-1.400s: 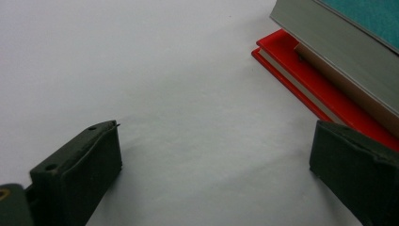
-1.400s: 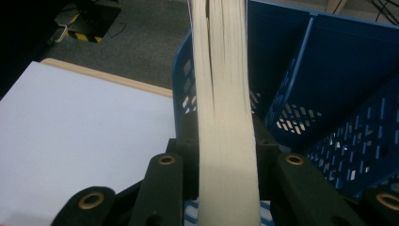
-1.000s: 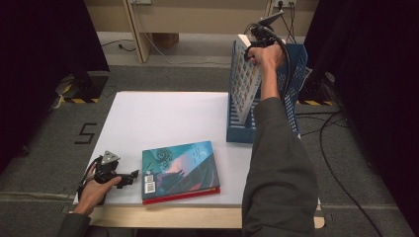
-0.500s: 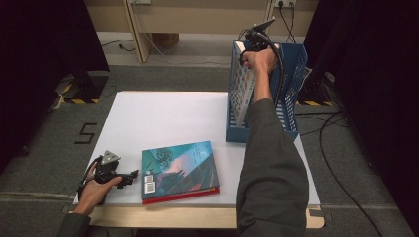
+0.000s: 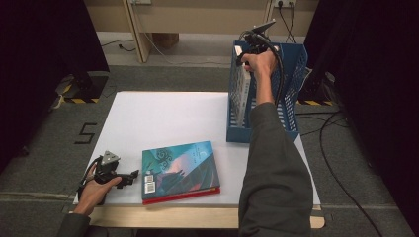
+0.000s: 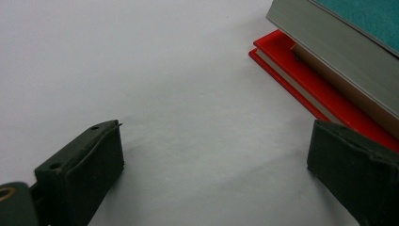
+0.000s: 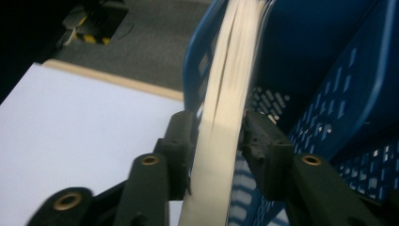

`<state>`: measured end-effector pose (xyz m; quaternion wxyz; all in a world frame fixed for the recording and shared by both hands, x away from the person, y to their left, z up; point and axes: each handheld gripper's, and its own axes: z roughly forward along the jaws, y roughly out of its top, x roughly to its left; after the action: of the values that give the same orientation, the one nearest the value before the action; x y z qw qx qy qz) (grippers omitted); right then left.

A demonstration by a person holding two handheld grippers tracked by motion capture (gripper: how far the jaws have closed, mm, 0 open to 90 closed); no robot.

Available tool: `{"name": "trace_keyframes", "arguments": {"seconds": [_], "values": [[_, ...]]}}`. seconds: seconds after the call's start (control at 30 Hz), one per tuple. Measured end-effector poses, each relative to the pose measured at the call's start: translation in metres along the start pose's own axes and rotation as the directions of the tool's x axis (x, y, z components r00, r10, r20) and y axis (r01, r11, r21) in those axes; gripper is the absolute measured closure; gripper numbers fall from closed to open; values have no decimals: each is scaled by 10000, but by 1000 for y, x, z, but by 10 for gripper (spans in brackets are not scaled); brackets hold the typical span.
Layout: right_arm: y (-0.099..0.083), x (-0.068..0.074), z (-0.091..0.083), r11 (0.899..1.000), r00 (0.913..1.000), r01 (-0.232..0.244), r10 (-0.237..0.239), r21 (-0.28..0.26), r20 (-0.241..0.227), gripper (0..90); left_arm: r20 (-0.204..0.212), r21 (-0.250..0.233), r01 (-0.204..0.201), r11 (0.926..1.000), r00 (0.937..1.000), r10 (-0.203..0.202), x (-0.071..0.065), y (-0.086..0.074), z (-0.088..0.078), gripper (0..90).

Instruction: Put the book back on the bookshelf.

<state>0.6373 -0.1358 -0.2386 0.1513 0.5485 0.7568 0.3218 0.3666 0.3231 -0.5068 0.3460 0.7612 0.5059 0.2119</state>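
Note:
A white-paged book [image 5: 240, 94] stands upright in the blue mesh basket [image 5: 291, 74], against its left wall. My right gripper [image 5: 243, 52] reaches down over the book's top. In the right gripper view the page edges [image 7: 221, 108] run between the two pads, and the right gripper [image 7: 219, 134] has just been opening; the pads sit beside the book without squeezing it. A teal-covered book [image 5: 179, 167] lies on a red one [image 6: 301, 87] near the table's front edge. My left gripper [image 5: 132, 176] rests on the table just left of them, and the left gripper [image 6: 211, 160] is open with nothing in it.
The white tabletop [image 5: 163, 118] is bare between the flat books and the basket. The basket stands at the table's right edge. Cables [image 5: 341, 148] trail on the floor to the right, and a wooden frame [image 5: 136, 29] stands behind the table.
The right hand has edged up and away over the basket's left side, and the white book has settled lower in the basket. The left hand has stayed where it was.

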Motion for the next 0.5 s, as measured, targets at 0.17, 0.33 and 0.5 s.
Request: {"name": "trace_keyframes", "arguments": {"seconds": [0.17, 0.33, 0.5], "values": [[-9, -3, -13, 9992, 9992, 165, -179, -376, -370, 566, -5, 10, 1, 10000, 10000, -1, 0, 0, 0, 33], [-19, -4, -26, 9979, 9971, 449, -476, -456, -589, 533, -1, 8, 3, 10000, 10000, -3, 0, 0, 0, 33], [-32, -2, -35, 9964, 9943, 599, -648, -594, -849, 500, -3, 12, 0, 10000, 10000, 0, 0, 0, 0, 33]]}}
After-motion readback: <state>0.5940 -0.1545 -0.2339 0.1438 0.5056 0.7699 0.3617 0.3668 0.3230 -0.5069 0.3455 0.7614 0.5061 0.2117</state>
